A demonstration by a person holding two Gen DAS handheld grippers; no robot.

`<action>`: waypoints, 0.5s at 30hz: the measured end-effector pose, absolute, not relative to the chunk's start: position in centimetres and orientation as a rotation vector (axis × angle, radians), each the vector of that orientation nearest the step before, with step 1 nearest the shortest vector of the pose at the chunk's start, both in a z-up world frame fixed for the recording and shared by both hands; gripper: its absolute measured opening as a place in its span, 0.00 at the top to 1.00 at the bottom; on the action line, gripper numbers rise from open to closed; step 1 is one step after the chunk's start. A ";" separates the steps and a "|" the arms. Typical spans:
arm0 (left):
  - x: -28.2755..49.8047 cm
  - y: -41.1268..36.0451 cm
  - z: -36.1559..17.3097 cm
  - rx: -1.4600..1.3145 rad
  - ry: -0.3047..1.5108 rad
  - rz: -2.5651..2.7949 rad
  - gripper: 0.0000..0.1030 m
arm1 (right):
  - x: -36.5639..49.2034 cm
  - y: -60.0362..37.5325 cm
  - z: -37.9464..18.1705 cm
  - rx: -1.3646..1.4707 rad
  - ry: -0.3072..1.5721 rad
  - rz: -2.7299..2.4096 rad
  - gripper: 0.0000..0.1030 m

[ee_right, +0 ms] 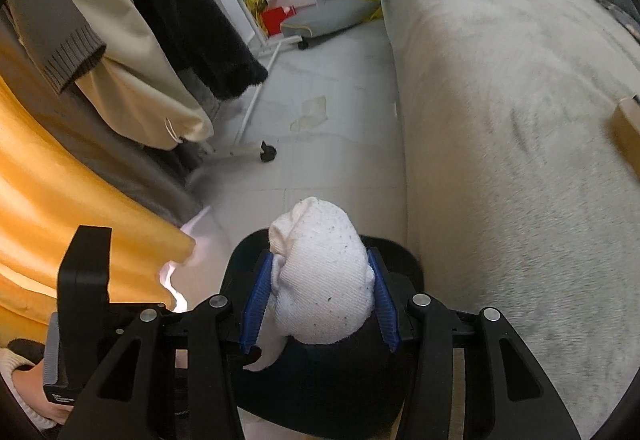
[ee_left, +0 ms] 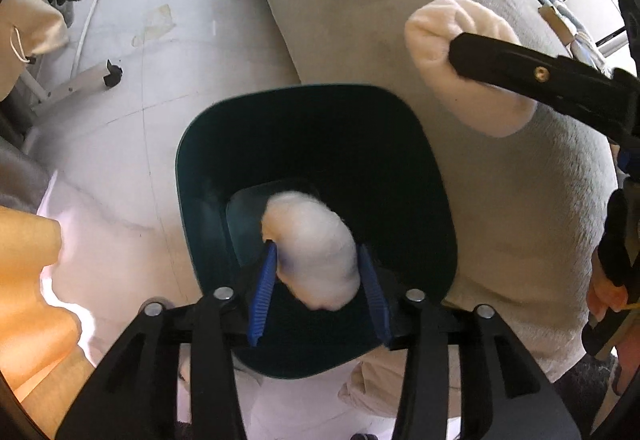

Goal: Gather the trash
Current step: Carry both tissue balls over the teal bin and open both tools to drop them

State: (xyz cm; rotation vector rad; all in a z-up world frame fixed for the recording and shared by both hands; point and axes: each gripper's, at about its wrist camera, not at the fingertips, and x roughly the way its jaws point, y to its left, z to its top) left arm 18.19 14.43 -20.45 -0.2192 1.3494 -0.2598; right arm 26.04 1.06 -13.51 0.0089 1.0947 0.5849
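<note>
While hovering over the dark bin (ee_left: 320, 144) beside the grey sofa (ee_left: 500, 180), pinching soft, light, crushable white wads (ee_right: 324, 280) mid-bulk in both the left gripper (ee_left: 320, 280) and right gripper (ee_right: 320, 296) jaws.

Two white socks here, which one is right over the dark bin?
The blurred sock between the left hand-held gripper's blue pads, directly above the bin. The other sock, in the right hand-held gripper, is over the grey couch.

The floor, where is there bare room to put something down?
Bare grey tile floor lies between the pale grey sofa and the hanging clothes rack's white wheeled leg. It is crowded around the dark green bin, where both grippers hold socks.
</note>
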 end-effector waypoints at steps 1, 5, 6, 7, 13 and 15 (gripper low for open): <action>18.2 14.7 -20.5 -0.220 1.353 -0.257 0.49 | 26.1 1.2 -13.8 0.004 1.104 0.584 0.53; 18.1 15.6 -20.2 -0.239 1.350 -0.243 0.32 | 26.3 2.1 -15.1 -0.011 1.143 0.577 0.53; 18.2 15.9 -20.1 -0.239 1.345 -0.238 0.30 | 26.4 2.4 -15.3 -0.015 1.151 0.576 0.53; 18.0 16.1 -19.8 -0.234 1.336 -0.230 0.28 | 26.5 2.6 -15.6 -0.020 1.158 0.575 0.53; 17.7 17.6 -18.0 -0.196 1.266 -0.180 0.26 | 26.7 4.2 -17.6 -0.056 1.208 0.572 0.53; 17.6 18.1 -17.3 -0.184 1.231 -0.167 0.26 | 26.8 4.6 -18.3 -0.070 1.224 0.570 0.53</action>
